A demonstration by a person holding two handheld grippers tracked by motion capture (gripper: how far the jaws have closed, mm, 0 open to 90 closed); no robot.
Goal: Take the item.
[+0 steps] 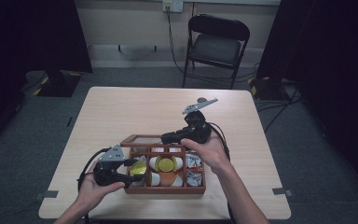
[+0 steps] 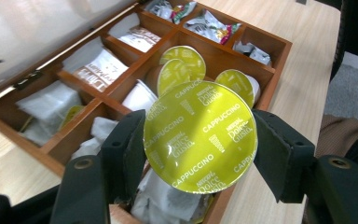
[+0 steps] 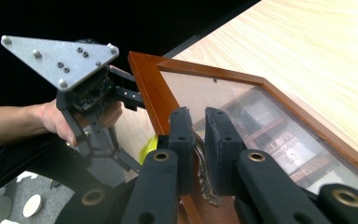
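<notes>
Yellow-green foil-topped cappuccino capsule [image 2: 200, 136] is being gripped by the left claw [image 2: 199, 154] above the compartmented wooden box [image 1: 200, 189], while the right claw [image 3: 199, 140], clamping the glass-paned lid's [image 3: 242, 100] metal latch [image 3: 204, 175] at 12 o'clock, is keeping access clear.

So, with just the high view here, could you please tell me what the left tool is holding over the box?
Observer: The left tool is shut on a capsule; its yellow-green foil reads CAPPUCCINO.
Operator: And the right tool?
Observer: The right tool is shut on the metal clasp at the lid's edge.
Operator: Is the lid solid?
Observer: No, a clear pane in a wooden frame; sachets show through.
</notes>
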